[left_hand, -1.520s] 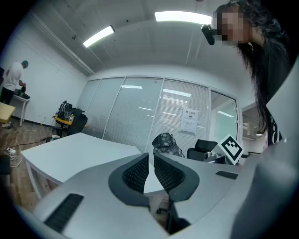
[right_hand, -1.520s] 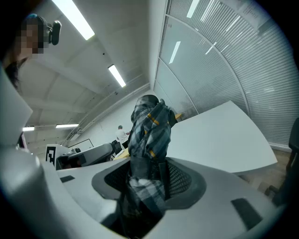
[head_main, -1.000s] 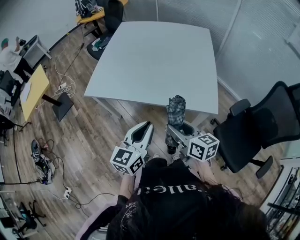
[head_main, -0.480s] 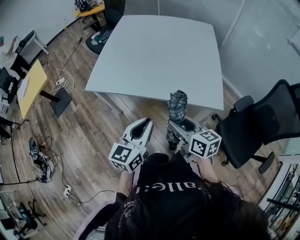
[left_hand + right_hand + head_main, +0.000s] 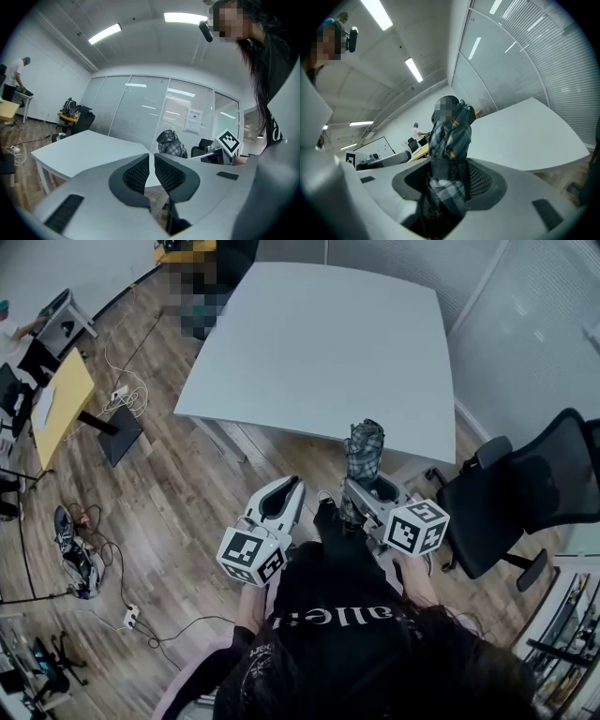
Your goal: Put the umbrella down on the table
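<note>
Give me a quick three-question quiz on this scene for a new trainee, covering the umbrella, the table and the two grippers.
1. True or false: the folded plaid umbrella already lies on the white table.
2. Fill in the gap: the left gripper has its jaws ___, with nothing between them.
3. Pick one: what holds the umbrella? A) the left gripper B) the right gripper C) neither, it stands on the floor.

Key
1. False: it is held upright in a gripper, not resting on the table.
2. Together.
3. B.
</note>
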Available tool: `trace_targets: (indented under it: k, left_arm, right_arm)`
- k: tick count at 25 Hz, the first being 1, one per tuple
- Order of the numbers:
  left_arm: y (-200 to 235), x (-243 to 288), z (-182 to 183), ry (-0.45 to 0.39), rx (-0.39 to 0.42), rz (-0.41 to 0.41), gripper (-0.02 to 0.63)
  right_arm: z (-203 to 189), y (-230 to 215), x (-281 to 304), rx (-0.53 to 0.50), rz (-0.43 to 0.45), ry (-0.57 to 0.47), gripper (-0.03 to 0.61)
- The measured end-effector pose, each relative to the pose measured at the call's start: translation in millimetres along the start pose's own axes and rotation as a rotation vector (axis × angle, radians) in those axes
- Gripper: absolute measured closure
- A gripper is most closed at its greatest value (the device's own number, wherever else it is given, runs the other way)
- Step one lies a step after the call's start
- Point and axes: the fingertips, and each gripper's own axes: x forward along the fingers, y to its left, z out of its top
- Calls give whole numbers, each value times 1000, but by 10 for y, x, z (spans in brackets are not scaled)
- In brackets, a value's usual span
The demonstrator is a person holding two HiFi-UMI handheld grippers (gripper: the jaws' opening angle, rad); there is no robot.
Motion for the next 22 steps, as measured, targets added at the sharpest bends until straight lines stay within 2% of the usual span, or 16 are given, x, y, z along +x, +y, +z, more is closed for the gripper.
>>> trace_targets:
  k: [9, 14, 22]
  left_arm:
    - [412, 138, 55, 8, -11, 52, 561]
    - [732, 390, 113, 39, -3, 62, 561]
    - [1188, 1023, 446, 44, 24, 41, 561]
  right_arm:
    - [250, -108, 511, 3, 41, 4, 364]
    - [395, -319, 946, 35, 48, 10, 364]
    - [757, -731, 1516, 63, 34, 24, 364]
